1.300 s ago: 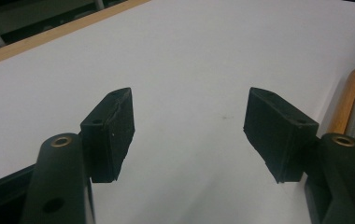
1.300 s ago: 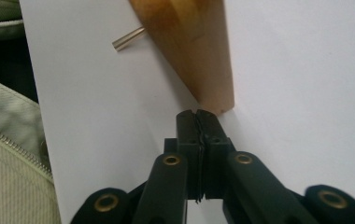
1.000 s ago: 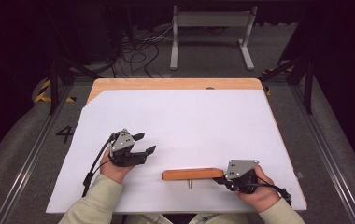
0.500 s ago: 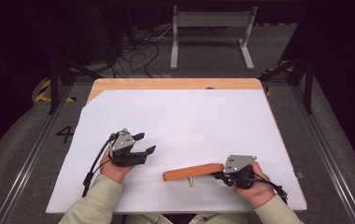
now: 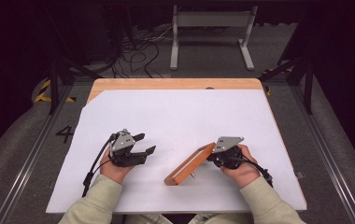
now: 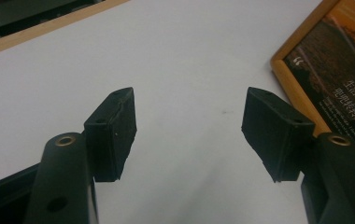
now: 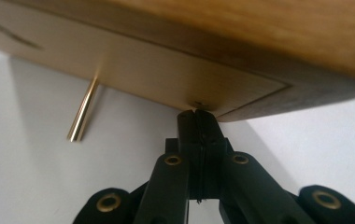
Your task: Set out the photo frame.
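On the white sheet [image 5: 180, 121] that covers the table, the left gripper [image 5: 144, 144] rests with its jaws spread wide and nothing between them; in the left gripper view bare sheet lies between the two black pads [image 6: 112, 133], and the picture frame [image 6: 327, 60] sits just beyond and outside the right-hand pad, its printed face showing. Farther right, the wooden picture frame [image 5: 189, 164] stands tilted on edge, its near end pinched by the right gripper [image 5: 214, 155], whose jaws look pressed together at the frame's back corner. A thin brass stand pin [image 7: 83, 114] reaches from the back down to the sheet. The frame looks light, stiff and smooth-edged, its face perhaps fragile; the wooden border seems the safest hold. No containers are present.
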